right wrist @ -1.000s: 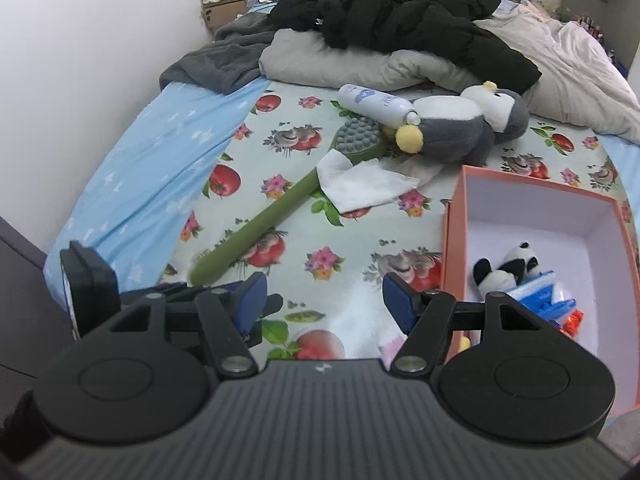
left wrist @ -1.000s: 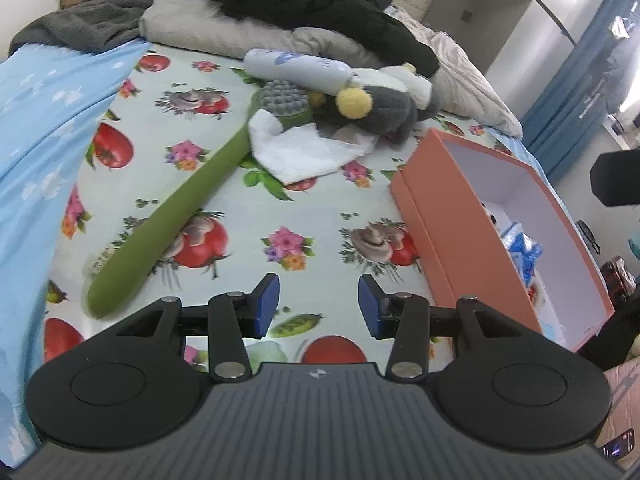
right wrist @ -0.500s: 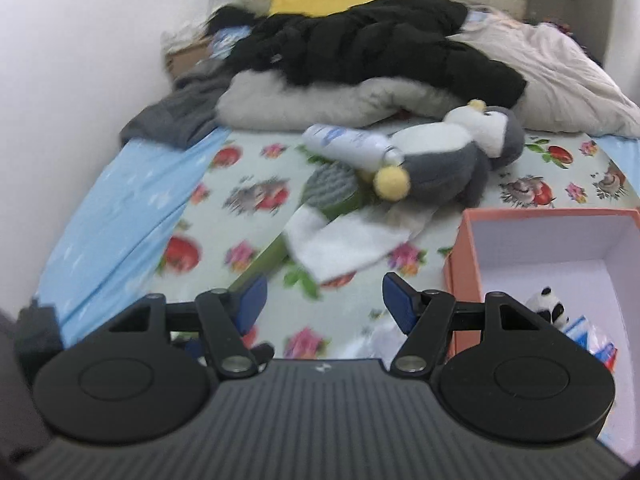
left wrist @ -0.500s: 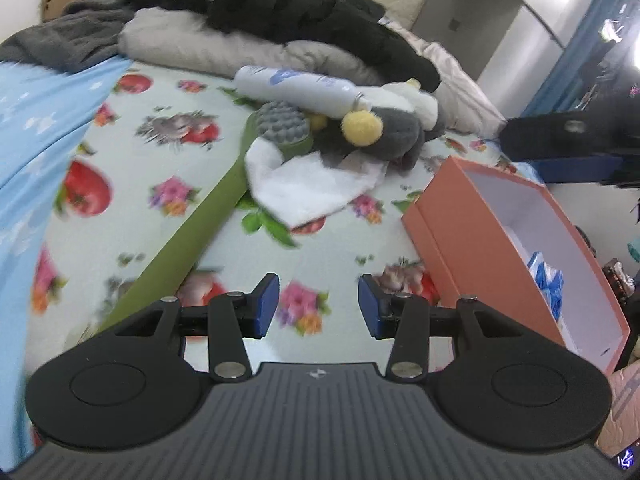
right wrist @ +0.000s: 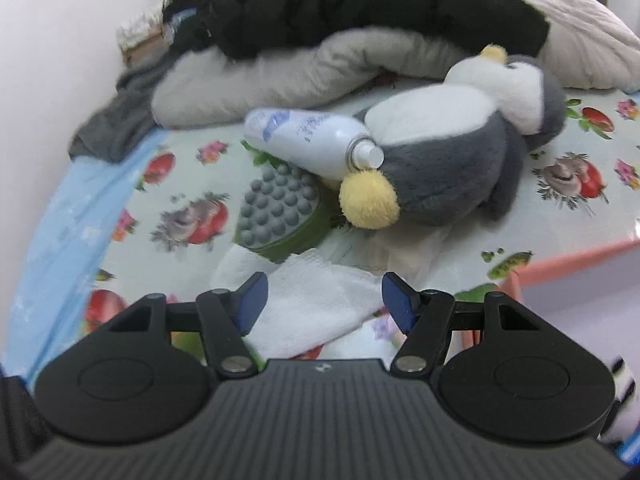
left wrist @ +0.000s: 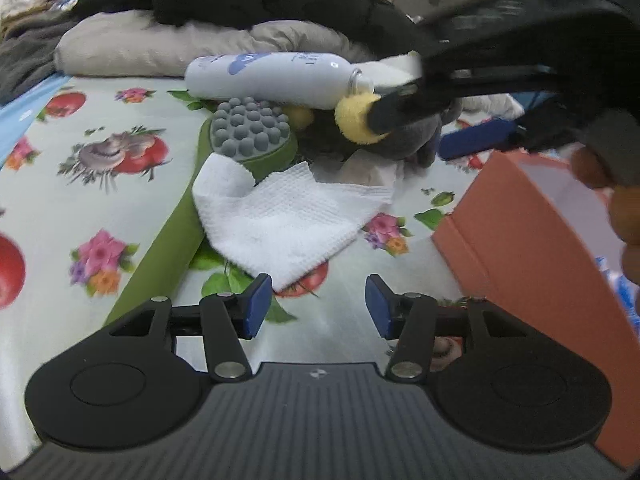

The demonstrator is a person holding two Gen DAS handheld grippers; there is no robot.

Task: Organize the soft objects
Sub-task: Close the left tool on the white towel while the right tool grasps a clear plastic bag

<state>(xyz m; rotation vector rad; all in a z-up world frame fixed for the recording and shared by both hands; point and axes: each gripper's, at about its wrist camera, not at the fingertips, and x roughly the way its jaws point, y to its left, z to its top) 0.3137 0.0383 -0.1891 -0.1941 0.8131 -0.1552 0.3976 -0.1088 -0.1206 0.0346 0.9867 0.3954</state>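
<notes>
1. While both tools hang over the flowered sheet, the left gripper (left wrist: 318, 306) has its blue pads spread wide with nothing between them, hovering just short of the white cloth (left wrist: 288, 216) in the middle of its frame.
2. The right gripper (right wrist: 324, 306) is likewise wide and empty, its jaws framing the near edge of the same cloth at lower centre of its view.
3. Compared with a second ago, both tools have closed in: the cloth and the plush penguin (right wrist: 452, 160) loom far larger, and the right gripper now cuts blurred across the upper right of the left view, reaching towards the penguin's yellow foot.
4. The penguin lies on its side right of centre in the right view, touching the nozzle of a white bottle (right wrist: 308, 140); the cloth overlaps the green massage brush (left wrist: 248, 132) and runs under the penguin's edge.
5. The orange box (left wrist: 532, 248) sits open at the right of the left view, with blue items partly visible inside.
6. I judge the approach nearly finished and a grasp to be next, probably the penguin for the right tool; the bottle resting against it may roll when the toy lifts.
</notes>
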